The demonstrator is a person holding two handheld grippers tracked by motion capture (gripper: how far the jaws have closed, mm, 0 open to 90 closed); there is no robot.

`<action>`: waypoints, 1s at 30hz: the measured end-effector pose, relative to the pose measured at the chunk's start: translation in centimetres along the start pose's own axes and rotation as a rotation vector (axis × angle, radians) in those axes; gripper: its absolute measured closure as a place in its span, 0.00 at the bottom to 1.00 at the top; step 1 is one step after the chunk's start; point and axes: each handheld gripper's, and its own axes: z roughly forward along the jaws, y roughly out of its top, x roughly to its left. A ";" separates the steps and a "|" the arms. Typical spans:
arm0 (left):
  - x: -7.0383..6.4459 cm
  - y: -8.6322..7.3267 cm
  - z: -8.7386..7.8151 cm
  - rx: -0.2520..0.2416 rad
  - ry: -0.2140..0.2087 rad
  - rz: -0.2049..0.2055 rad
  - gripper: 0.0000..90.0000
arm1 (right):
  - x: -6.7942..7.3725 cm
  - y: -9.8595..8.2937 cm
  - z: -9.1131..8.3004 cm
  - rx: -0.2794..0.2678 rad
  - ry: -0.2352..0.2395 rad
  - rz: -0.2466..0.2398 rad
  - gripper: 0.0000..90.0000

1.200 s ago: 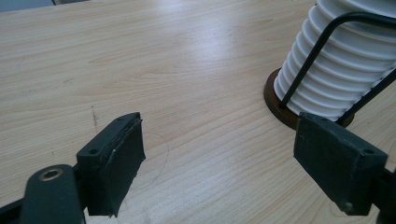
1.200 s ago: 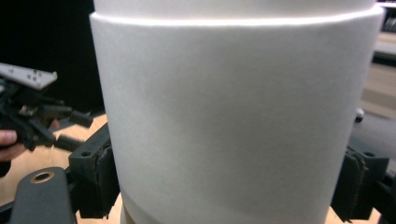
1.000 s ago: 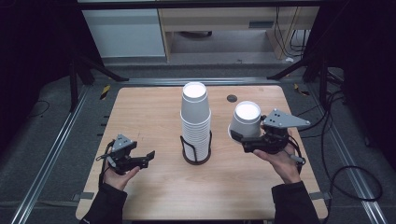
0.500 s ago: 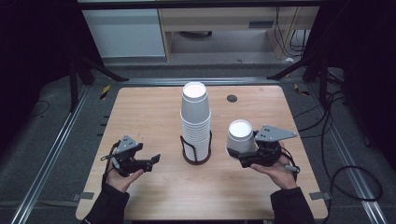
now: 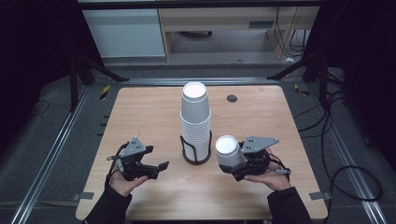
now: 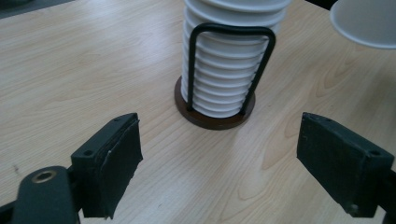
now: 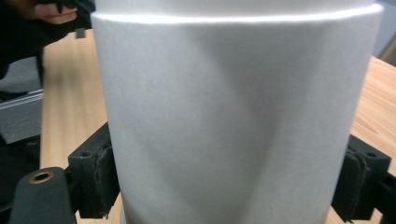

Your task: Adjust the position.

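Right gripper (image 5: 236, 169) is clamped on a single white paper cup (image 5: 228, 152), jaws pressing both sides and denting the wall; cup is upright, just right of the cup stack (image 5: 195, 122) in its wire holder (image 5: 196, 153) at table (image 5: 149, 112) centre. Left gripper (image 5: 156, 169) is wide open, empty, facing the holder.

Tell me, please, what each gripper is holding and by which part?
The right gripper clamps a white paper cup across its side wall; the left gripper holds nothing, jaws apart.
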 end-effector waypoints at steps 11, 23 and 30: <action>-1.8 1.0 -0.4 -0.013 -0.049 0.050 0.14 | 0.6 -0.6 1.8 0.033 0.061 -0.020 0.16; -3.6 1.7 0.4 0.013 -0.134 0.086 0.14 | 2.0 -0.8 4.0 0.068 0.137 -0.063 0.16; -4.3 2.4 0.7 0.010 -0.173 0.113 0.14 | 2.5 -0.8 4.8 0.068 0.184 -0.078 0.16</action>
